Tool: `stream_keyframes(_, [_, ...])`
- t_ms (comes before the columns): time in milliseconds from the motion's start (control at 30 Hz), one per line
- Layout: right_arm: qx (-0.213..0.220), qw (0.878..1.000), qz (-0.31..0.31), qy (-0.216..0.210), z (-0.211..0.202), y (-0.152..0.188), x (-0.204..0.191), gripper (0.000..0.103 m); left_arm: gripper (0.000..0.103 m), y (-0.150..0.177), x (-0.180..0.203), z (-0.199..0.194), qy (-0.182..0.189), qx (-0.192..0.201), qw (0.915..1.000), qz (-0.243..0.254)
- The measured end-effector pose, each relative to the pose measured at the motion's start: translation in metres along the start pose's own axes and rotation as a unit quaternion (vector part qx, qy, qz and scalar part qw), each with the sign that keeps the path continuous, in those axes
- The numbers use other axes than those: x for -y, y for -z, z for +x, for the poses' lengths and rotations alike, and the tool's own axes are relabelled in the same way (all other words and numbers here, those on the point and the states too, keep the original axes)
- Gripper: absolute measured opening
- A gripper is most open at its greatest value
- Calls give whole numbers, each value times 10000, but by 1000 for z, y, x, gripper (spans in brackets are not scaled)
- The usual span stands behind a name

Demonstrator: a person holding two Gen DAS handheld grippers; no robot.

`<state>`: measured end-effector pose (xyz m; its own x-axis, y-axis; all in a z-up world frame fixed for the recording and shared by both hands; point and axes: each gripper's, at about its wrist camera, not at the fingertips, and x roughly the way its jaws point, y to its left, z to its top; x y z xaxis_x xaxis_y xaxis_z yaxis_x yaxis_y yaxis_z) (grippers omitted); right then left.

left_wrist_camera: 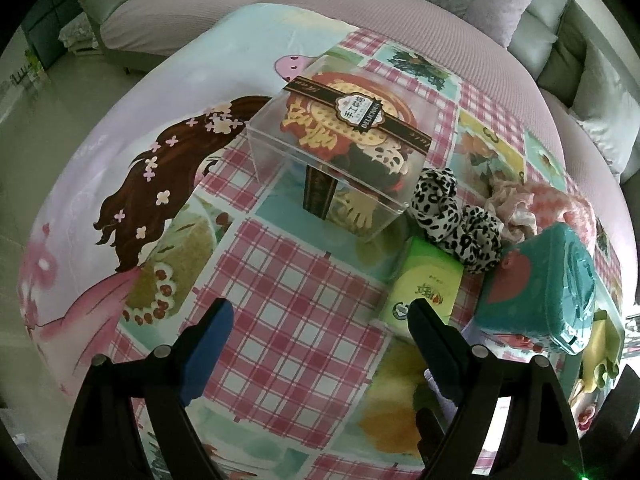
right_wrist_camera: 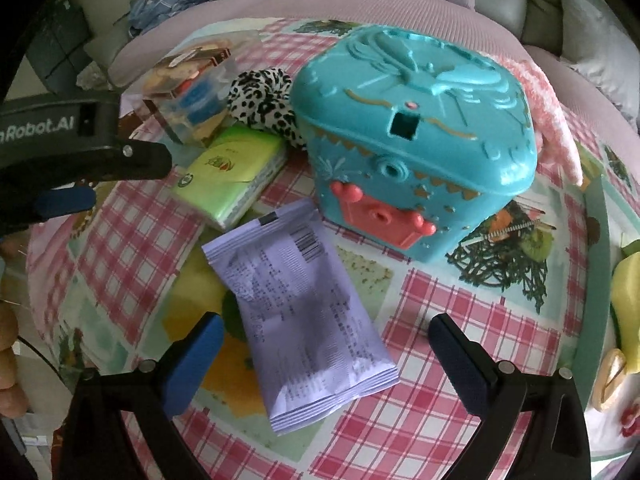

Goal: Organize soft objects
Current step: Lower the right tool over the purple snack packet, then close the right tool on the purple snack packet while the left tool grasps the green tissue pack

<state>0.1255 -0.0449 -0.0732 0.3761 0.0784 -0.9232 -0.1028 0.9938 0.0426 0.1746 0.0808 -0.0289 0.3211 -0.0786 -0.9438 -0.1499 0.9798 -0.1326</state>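
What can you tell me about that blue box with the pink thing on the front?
The blue box looks like shiny hard plastic, shaped like a little treasure chest. Its domed lid is shut and carries raised swirls, with a small square hole near the front edge. On the front sit gold zigzags and a pink clasp with round knobs. It stands upright on the checked cloth, with something fluffy and pink just behind it.

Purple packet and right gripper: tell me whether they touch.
Apart. The right wrist view shows the right gripper open, both blue pads clear of the purple packet, with checked cloth visible in the gaps.
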Motion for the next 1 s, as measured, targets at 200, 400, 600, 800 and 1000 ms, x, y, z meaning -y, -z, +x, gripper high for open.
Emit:
stream_keyframes(200, [39, 10000, -56, -1, 4, -8, 6, 101, 89, 0, 3, 0, 20, -21, 10000, 18])
stream_keyframes(400, [108, 9999, -104, -31, 0, -6, 5, 94, 89, -2, 4, 1, 28, -19, 10000, 40])
stream_keyframes(600, [177, 9996, -162, -139, -10, -2, 5, 83, 89, -1, 4, 1, 38, -14, 10000, 41])
stream_keyframes(800, [166, 9993, -271, -196, -14, -1, 1, 77, 89, -1, 8, 0, 34, 16, 9999, 116])
stream_keyframes(1000, [183, 9990, -294, -270, -17, 1, -1, 68, 89, -1, 11, -1, 49, 13, 9998, 168])
